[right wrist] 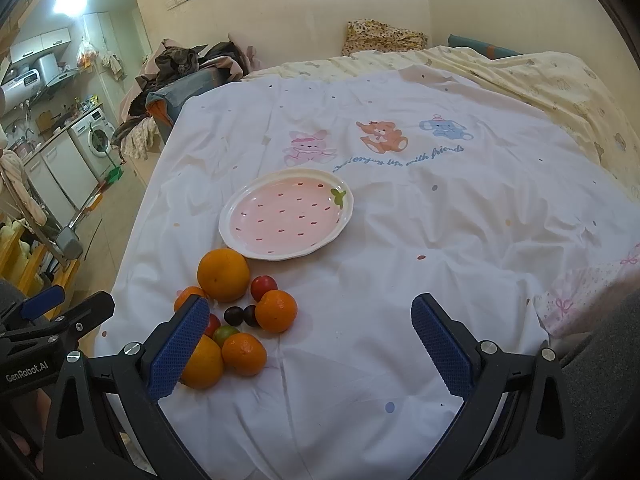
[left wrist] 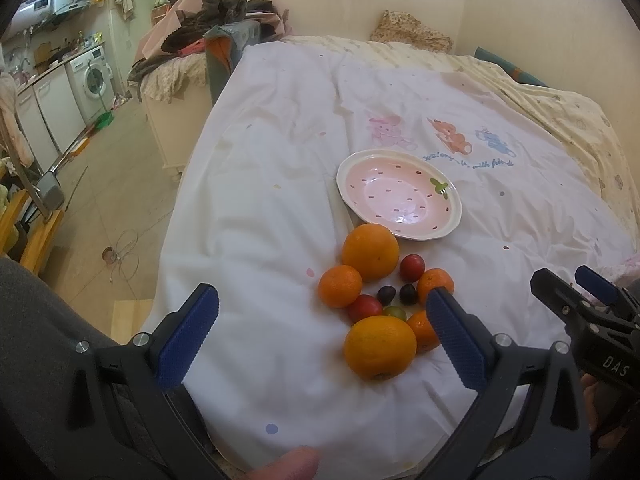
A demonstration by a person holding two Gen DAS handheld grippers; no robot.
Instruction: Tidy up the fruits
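A pink strawberry-pattern plate [left wrist: 352, 196] [right wrist: 240, 240] lies empty on the white bedsheet. Just in front of it is a cluster of fruit: two large oranges [left wrist: 371, 251] [right wrist: 223, 274], several small mandarins [left wrist: 340, 285] [right wrist: 277, 310], red cherry tomatoes [left wrist: 412, 267] [right wrist: 263, 287], dark ones [left wrist: 387, 294] [right wrist: 233, 315] and a green one [left wrist: 395, 312] [right wrist: 225, 333]. My left gripper [left wrist: 322, 307] is open and empty, held above the near side of the cluster. My right gripper [right wrist: 310, 318] is open and empty, to the right of the fruit. Each gripper shows at the edge of the other's view.
The bed's white sheet [right wrist: 400, 216] has cartoon animal prints beyond the plate. A yellowish blanket [right wrist: 560, 92] lies at the far right. The bed's left edge drops to the floor [left wrist: 116, 184], with a clothes-piled chair [left wrist: 208, 28] and a washing machine [left wrist: 90, 76] beyond.
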